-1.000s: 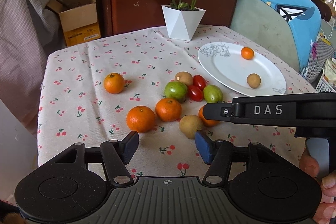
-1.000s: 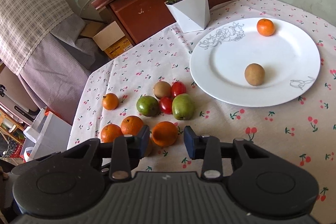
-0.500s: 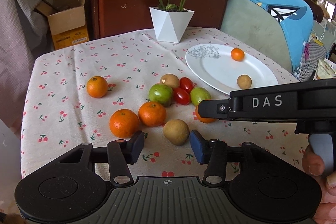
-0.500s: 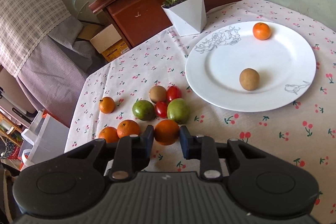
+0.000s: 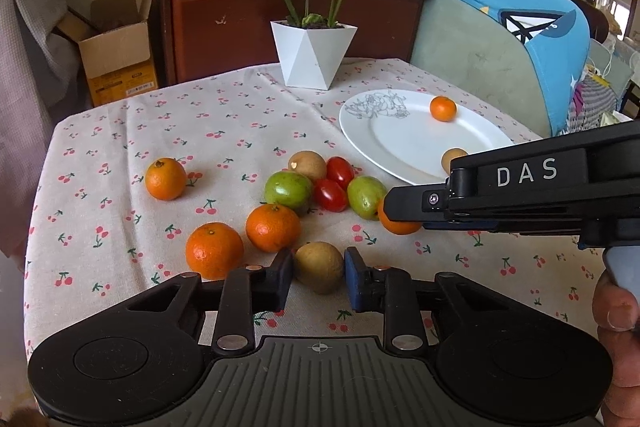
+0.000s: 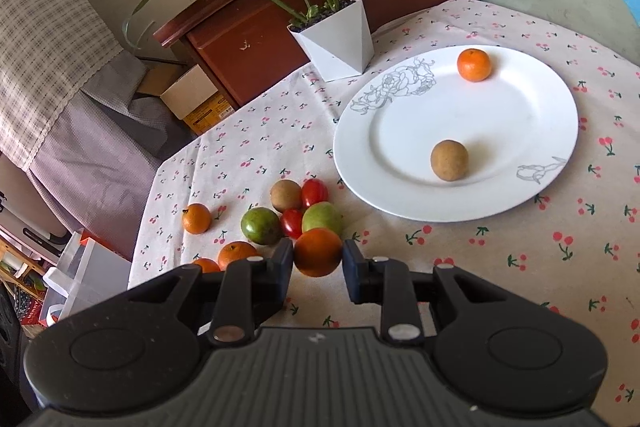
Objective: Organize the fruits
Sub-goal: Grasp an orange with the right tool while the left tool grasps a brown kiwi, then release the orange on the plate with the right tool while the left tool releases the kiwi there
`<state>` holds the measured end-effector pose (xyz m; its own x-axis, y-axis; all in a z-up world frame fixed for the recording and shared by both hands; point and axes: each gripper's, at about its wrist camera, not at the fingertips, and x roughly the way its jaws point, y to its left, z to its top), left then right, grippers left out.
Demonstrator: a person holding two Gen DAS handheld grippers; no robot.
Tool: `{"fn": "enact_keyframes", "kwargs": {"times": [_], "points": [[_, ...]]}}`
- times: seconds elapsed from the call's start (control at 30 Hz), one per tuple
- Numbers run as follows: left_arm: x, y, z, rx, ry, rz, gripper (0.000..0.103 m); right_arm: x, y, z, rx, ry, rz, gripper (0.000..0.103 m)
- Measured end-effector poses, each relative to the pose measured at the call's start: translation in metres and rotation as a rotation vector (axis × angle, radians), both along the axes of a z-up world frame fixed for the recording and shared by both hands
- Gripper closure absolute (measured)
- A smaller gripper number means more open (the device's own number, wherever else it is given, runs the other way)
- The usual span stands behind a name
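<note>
The jaws of the left gripper point(image 5: 319, 275) stand at both sides of a brown fruit point(image 5: 319, 266) on the bench point(image 5: 120, 131), touching or almost touching it; whether they press it I cannot tell. The jaws of the right gripper point(image 6: 318, 264) hold an orange point(image 6: 318, 251) in the same manner. Better to close both gently at the widest part, lift straight up, then carry to the plate point(image 6: 520, 131), away from the two fruits already there.

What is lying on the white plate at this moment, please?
On the white plate lie a small orange near its far rim and a brown round fruit nearer the front. In the left wrist view the right gripper covers the plate's near edge.
</note>
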<state>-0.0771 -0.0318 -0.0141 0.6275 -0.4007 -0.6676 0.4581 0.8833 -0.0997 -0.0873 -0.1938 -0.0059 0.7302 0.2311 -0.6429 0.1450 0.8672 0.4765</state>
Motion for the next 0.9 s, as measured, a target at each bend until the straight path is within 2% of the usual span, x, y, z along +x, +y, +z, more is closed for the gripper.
{"fn": "enact_keyframes", "kwargs": {"times": [0.3,0.57,0.63,0.9], "points": [[0.006,0.000,0.017,-0.079,0.018,0.037,0.078,-0.004,-0.010,0.008,0.014,-0.027,-0.031,0.077],[0.030,-0.022,0.039,-0.155,-0.012,0.043,0.078,-0.012,-0.051,0.036,-0.004,-0.129,-0.204,0.077],[0.035,-0.031,0.038,-0.156,-0.012,0.036,0.078,-0.013,-0.058,0.036,-0.023,-0.127,-0.246,0.077],[0.053,-0.056,0.022,-0.158,0.033,0.031,0.078,-0.011,-0.080,0.018,0.021,-0.036,-0.348,0.077]]}}
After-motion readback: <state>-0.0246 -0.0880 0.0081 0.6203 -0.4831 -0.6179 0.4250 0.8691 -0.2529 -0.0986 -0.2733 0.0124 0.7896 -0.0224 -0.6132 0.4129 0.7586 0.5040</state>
